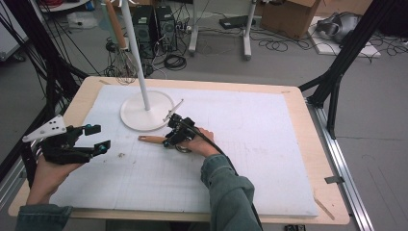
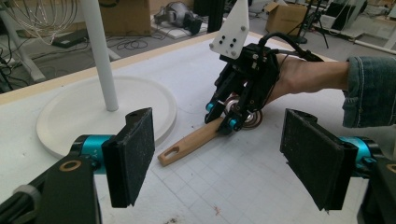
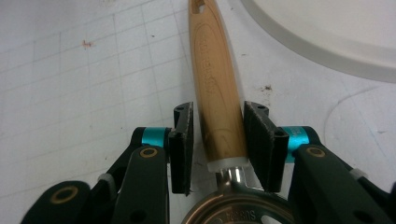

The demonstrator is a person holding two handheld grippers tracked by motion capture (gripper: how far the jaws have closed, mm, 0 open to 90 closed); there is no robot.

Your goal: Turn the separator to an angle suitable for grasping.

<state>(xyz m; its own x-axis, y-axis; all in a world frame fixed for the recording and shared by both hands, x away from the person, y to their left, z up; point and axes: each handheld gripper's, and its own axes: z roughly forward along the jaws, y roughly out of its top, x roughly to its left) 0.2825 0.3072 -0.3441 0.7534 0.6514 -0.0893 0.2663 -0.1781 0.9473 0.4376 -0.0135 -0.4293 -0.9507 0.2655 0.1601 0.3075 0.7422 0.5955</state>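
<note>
Jaws of the right hand-held gripper [image 3: 218,140] flank the wooden handle [image 3: 217,88], narrow gaps showing – left hand-held gripper [image 2: 219,158] released.

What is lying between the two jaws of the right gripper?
In the right gripper view, the wooden handle of a utensil lies between the right gripper's jaws, on the white mat; narrow gaps remain at the pads.

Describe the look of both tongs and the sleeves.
Both tongs, left tongs and right tongs, are black linkage frames with teal collars and flat black pads. A white three-cornered plate with holes tops each, and a black cable trails from the right. Sleeves are blue denim.
</note>
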